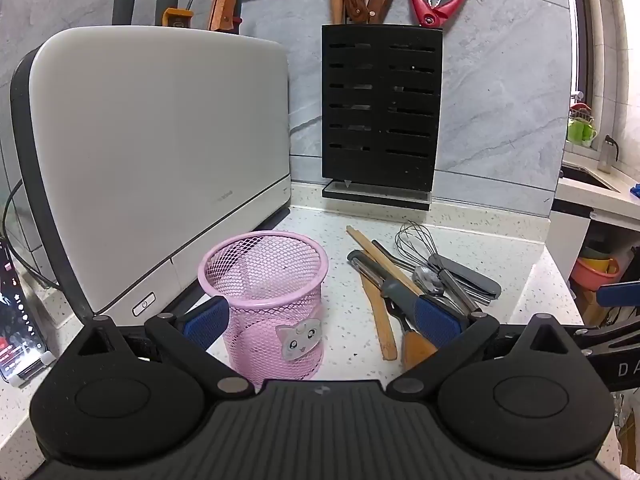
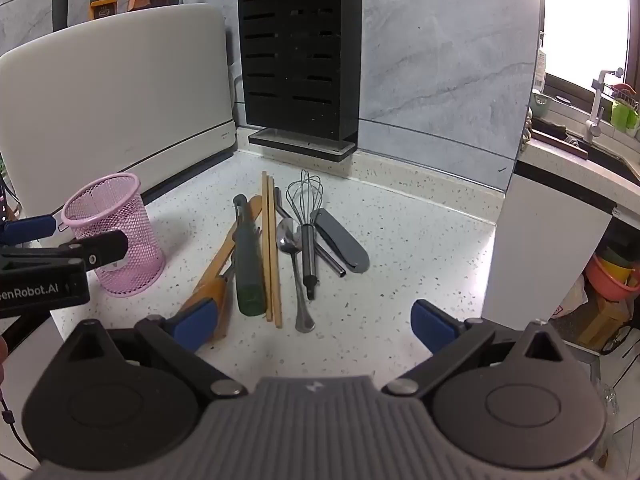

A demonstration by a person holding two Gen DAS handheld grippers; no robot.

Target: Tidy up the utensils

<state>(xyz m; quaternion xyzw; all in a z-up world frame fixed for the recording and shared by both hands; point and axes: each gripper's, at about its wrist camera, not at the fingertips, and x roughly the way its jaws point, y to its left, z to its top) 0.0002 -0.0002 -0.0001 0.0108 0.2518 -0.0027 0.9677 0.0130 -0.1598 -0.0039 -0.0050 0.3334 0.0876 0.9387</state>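
A pink mesh cup [image 1: 264,300] with a cat sticker stands upright on the speckled counter, empty. My left gripper [image 1: 322,322] is open around it, with the left pad close against the cup's side. To the right lies a pile of utensils: whisk [image 2: 306,216], spoon [image 2: 290,240], chopsticks [image 2: 270,248], green-handled peeler [image 2: 246,256], wooden spatula [image 2: 218,268], grey knife [image 2: 340,240]. My right gripper [image 2: 316,326] hovers open just in front of the pile, nothing between its fingers. The cup [image 2: 116,236] stands left of the pile.
A white appliance [image 1: 160,152] fills the back left, with a black knife block [image 1: 380,112] against the wall beside it. A phone [image 1: 16,312] leans at the far left. The counter ends at its right edge [image 2: 490,264]; a sink [image 2: 592,120] lies beyond.
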